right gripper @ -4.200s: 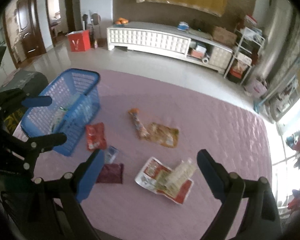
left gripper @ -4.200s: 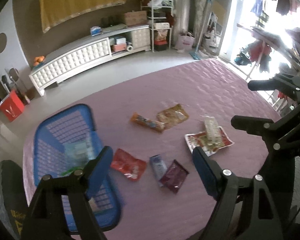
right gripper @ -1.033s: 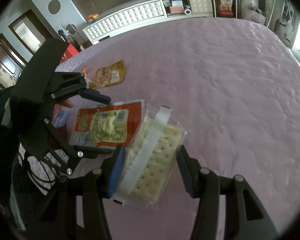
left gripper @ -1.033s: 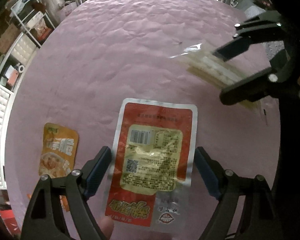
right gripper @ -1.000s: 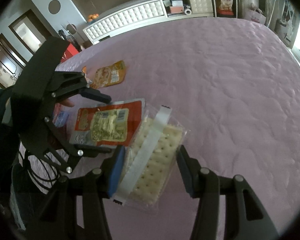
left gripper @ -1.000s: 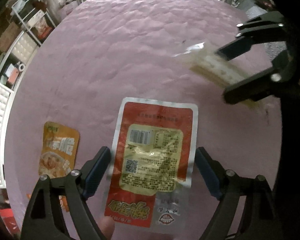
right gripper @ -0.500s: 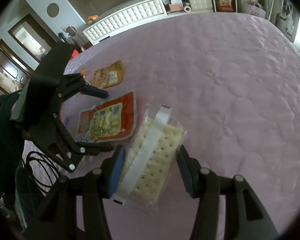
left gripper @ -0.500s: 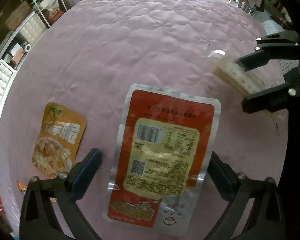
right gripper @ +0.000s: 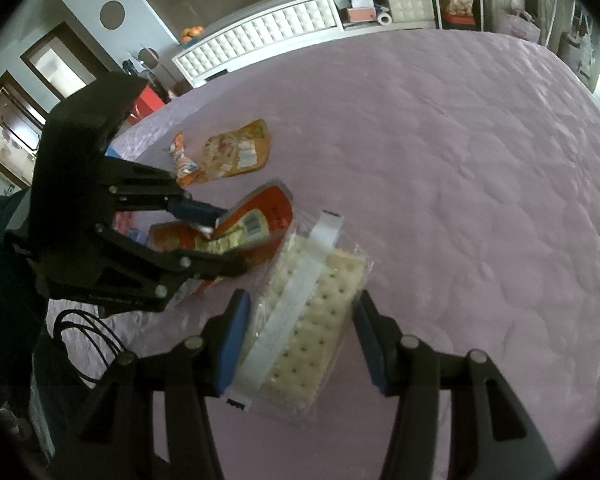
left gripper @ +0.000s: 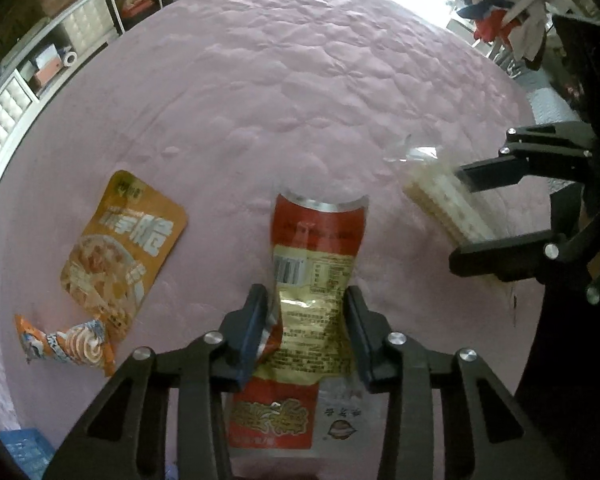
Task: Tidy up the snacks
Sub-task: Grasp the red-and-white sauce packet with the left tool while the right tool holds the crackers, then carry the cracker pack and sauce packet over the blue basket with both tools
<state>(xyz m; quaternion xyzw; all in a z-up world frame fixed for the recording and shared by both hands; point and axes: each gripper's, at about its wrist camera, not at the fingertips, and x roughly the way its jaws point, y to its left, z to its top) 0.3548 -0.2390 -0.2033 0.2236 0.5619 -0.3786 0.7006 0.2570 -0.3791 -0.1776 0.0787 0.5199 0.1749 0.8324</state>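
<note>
My left gripper (left gripper: 306, 316) is shut on a red and gold snack pouch (left gripper: 316, 264), which buckles between the jaws and lifts off the pink quilted bedspread (left gripper: 284, 88). The pouch also shows in the right wrist view (right gripper: 244, 228), with the left gripper (right gripper: 220, 236) around it. My right gripper (right gripper: 300, 332) is shut on a clear pack of crackers (right gripper: 308, 320) with a white strip, held above the bedspread. In the left wrist view the cracker pack (left gripper: 444, 208) and right gripper (left gripper: 460, 216) are at the right.
An orange snack pouch (left gripper: 124, 240) and a small orange wrapped snack (left gripper: 68, 340) lie to the left on the bedspread. A corner of the blue basket (left gripper: 20, 456) shows at the bottom left. A white cabinet (right gripper: 268, 40) stands beyond the bed.
My left gripper has closed on the red pouch, which now buckles and lifts; half a second ago the jaws stood wide around it. The right gripper still holds the crackers.
</note>
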